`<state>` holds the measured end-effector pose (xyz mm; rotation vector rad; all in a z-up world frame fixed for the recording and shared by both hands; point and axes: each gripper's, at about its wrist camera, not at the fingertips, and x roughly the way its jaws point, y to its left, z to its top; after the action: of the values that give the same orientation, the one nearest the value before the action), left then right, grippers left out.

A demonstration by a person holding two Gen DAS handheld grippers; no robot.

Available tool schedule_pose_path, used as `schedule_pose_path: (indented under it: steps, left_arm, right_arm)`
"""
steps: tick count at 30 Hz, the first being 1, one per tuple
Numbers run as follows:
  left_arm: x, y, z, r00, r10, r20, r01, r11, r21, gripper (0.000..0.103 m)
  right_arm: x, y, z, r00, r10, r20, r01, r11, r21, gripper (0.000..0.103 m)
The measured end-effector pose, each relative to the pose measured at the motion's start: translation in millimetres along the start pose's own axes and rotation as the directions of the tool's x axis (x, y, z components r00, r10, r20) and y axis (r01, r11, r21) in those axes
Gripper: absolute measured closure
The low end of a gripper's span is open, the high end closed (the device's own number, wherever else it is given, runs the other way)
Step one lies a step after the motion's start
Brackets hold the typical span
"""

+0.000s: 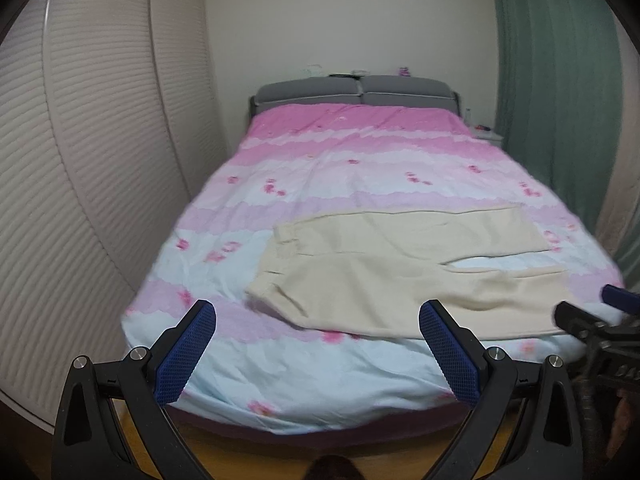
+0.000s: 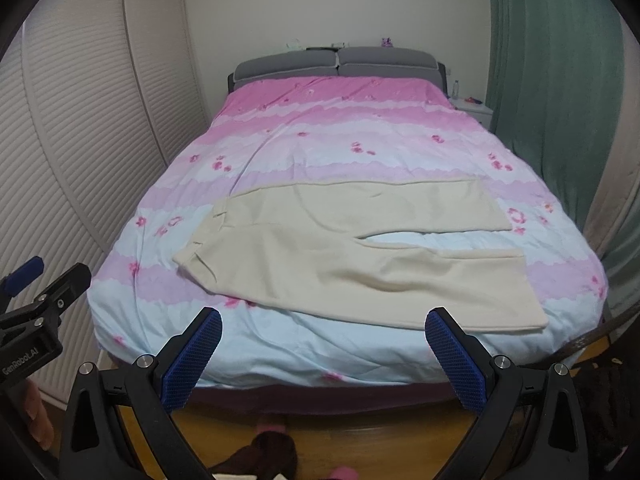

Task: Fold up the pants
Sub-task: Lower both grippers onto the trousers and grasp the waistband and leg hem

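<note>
Cream pants [image 1: 384,264] lie flat on the near part of the bed, waistband to the left, both legs running right with a gap between them. They also show in the right wrist view [image 2: 340,248]. My left gripper [image 1: 318,312] is open and empty, held above the bed's foot, short of the pants. My right gripper [image 2: 324,320] is open and empty, also at the foot, just short of the near leg. Each gripper shows at the edge of the other's view, the right one [image 1: 592,320] and the left one [image 2: 44,280].
The bed [image 2: 280,344] has a pink and pale blue flowered cover and a grey headboard [image 2: 336,62]. White slatted wardrobe doors [image 2: 80,140] stand on the left, a green curtain [image 2: 560,80] on the right, a white nightstand [image 2: 472,110] at the far right. Wooden floor [image 1: 248,452] lies below.
</note>
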<state>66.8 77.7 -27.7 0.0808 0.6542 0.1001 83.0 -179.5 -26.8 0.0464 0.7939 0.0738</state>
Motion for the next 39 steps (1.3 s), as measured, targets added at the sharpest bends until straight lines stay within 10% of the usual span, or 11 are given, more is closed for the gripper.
schedule_pose_path:
  steps: [10,22,27,39]
  left_arm:
    - [172,64,5,0.968,-0.089,-0.234,0.094,0.996,0.011,0.000]
    - [351,69,-36,0.836,-0.120,-0.536,0.133,0.991,-0.015,0.000]
    - [394,65,-52,0.817,-0.086,-0.571,0.103,0.995,-0.001,0.000]
    - [470,62,-88,0.643,-0.195,-0.740,0.108,0.980,-0.165,0.009]
  right_arm:
    - [142,52,9,0.988,-0.003,-0.155,0.022,0.992,0.124,0.001]
    - [300,35,-26,0.902,-0.033,-0.430,0.194,0.922,0.335,0.005]
    - [330,16,-39,0.879,-0.031,-0.476,0.235,0.897,0.374,0.007]
    - [377,-23,-66,0.844,0.051,-0.533,0.284,0.802,0.525,0.015]
